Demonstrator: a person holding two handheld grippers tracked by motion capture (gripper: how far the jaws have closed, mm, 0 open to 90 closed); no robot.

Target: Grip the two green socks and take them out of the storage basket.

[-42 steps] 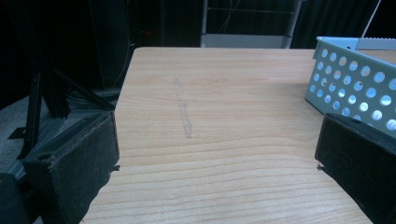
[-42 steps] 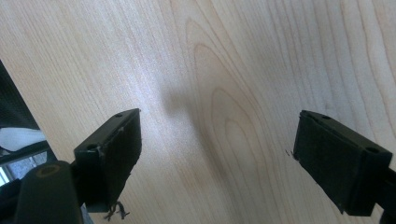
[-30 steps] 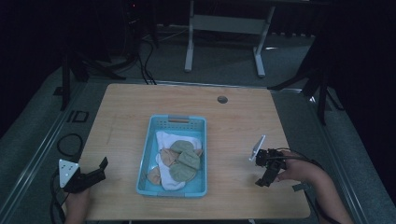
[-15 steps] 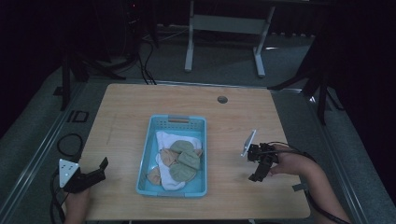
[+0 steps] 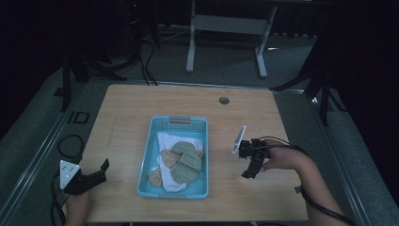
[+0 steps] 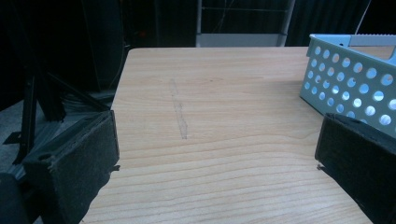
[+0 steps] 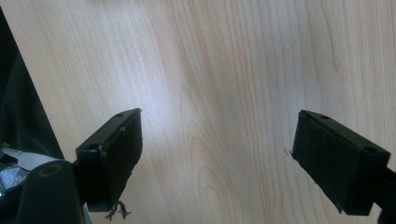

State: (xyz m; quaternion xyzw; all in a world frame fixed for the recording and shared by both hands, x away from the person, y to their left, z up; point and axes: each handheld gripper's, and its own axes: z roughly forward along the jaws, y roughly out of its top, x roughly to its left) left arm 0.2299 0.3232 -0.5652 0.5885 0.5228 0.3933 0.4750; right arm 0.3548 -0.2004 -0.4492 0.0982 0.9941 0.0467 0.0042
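A light blue perforated basket (image 5: 174,125) sits mid-table and holds several rolled socks (image 5: 181,160) in green, tan and white. My left gripper (image 5: 99,170) rests at the table's front left corner, open, with bare wood between its jaws; the basket's wall (image 6: 355,79) shows to the right in the left gripper view. My right gripper (image 5: 249,172) hovers right of the basket, tilted down toward the tabletop, open and holding nothing. In the right gripper view my right gripper (image 7: 215,149) has only wood grain between its jaws.
The wooden table (image 5: 141,108) has a round grommet hole (image 5: 224,100) near its far edge. Cables (image 5: 70,143) lie on the floor to the left. A grey metal stand (image 5: 226,28) is behind the table. A faint scuff mark (image 6: 180,116) runs along the wood.
My right gripper has moved left toward the basket and turned downward to face the table. The left gripper has stayed still.
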